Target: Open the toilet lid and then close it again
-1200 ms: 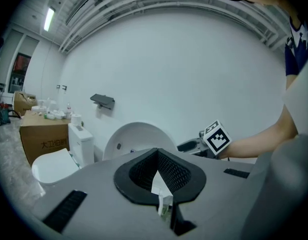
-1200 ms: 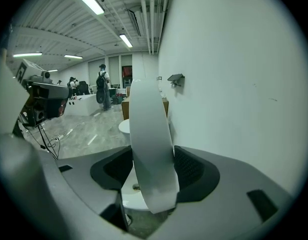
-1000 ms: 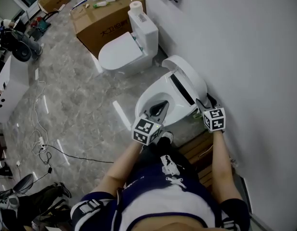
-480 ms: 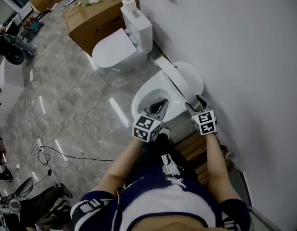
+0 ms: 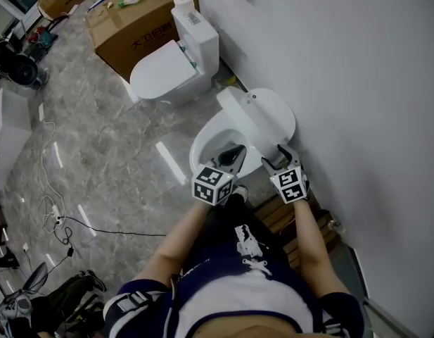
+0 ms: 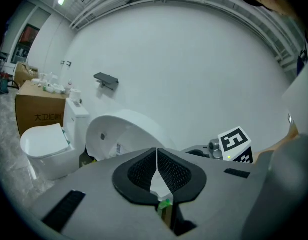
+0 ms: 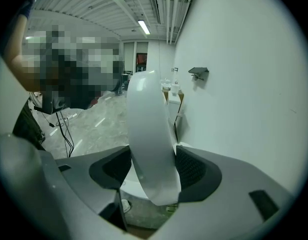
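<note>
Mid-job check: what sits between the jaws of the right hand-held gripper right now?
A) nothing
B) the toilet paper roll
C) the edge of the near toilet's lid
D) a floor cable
C: in the right gripper view the white toilet lid stands edge-on between the jaws of the right hand-held gripper, filling the gap while those jaws are opening.

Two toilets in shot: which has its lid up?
The near toilet, right in front of the person: its lid stands tilted up, partway open. The far toilet beside the cardboard box is closed flat.
</note>
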Motion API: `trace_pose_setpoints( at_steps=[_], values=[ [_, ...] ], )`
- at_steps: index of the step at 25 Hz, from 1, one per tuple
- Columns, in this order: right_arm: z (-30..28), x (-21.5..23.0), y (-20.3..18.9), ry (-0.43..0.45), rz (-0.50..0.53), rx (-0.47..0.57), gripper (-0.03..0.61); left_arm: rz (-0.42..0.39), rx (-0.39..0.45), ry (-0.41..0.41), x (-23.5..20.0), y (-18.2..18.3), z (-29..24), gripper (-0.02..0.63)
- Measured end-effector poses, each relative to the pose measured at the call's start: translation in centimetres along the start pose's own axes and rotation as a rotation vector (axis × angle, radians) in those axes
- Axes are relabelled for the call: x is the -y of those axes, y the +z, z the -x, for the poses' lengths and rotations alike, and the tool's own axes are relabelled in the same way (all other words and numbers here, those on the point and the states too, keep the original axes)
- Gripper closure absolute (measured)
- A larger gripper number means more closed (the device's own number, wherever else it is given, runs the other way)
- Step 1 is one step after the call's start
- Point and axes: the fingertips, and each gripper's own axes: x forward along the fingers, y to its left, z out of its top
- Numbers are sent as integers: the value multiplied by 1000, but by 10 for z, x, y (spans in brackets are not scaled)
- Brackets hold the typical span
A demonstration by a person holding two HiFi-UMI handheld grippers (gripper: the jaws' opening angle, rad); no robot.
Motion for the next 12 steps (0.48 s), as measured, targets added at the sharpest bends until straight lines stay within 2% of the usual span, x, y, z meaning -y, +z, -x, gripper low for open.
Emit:
trace_pose_setpoints(
  at_steps=[5,12],
  values=[
    [-6,-13,-4,16,18,-27,324,68,-25,-22,-6,-11,0,606],
    [-12,-27,-9,37,55,-60,316,93,-63,-31,-11,-26,8,606]
  ],
)
